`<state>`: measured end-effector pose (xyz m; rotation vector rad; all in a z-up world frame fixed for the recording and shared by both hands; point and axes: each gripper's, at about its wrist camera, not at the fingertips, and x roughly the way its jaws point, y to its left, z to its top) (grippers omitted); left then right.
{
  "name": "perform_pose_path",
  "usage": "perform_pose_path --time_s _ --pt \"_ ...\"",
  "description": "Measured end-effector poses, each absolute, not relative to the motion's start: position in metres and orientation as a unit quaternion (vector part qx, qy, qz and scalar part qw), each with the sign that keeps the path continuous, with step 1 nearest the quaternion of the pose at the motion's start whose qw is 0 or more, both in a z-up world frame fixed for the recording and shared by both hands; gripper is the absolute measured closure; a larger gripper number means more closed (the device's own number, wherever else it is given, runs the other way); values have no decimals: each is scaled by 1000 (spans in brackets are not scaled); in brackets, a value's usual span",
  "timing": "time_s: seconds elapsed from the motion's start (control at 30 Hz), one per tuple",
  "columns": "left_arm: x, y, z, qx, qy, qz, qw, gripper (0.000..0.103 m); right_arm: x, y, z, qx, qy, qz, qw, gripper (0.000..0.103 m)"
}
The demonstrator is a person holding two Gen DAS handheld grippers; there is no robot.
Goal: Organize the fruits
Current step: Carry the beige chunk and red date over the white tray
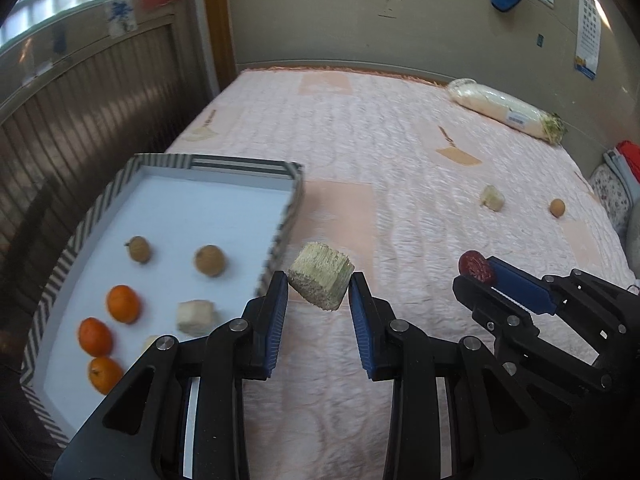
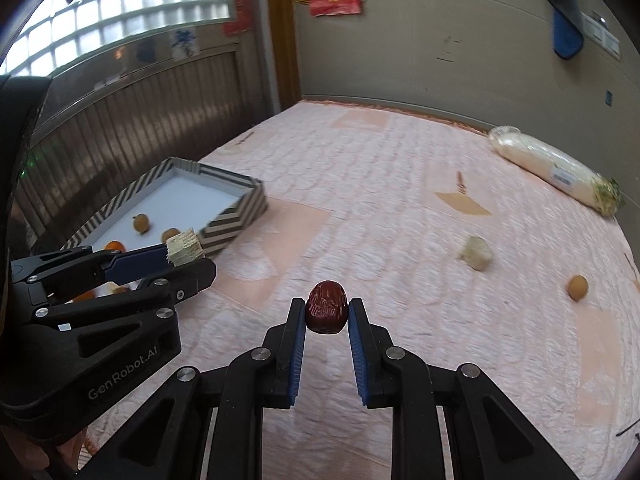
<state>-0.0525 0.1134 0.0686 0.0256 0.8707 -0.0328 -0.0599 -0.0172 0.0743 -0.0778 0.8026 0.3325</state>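
Bed, pink quilt, carries our striped tray, holding oranges and longans. Our left claw grips a sugarcane chunk above the tray's right rim; our right claw pinches a red date over the quilt.

Chevron-striped tray — orange tangerines, dark-red date
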Motion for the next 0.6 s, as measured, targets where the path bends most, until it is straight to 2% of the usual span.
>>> perform_pose_path --time_s 0.6 --pt "-64 189 82 -19 407 46 912 72 -54 61 90 -77 371 227 897 83"
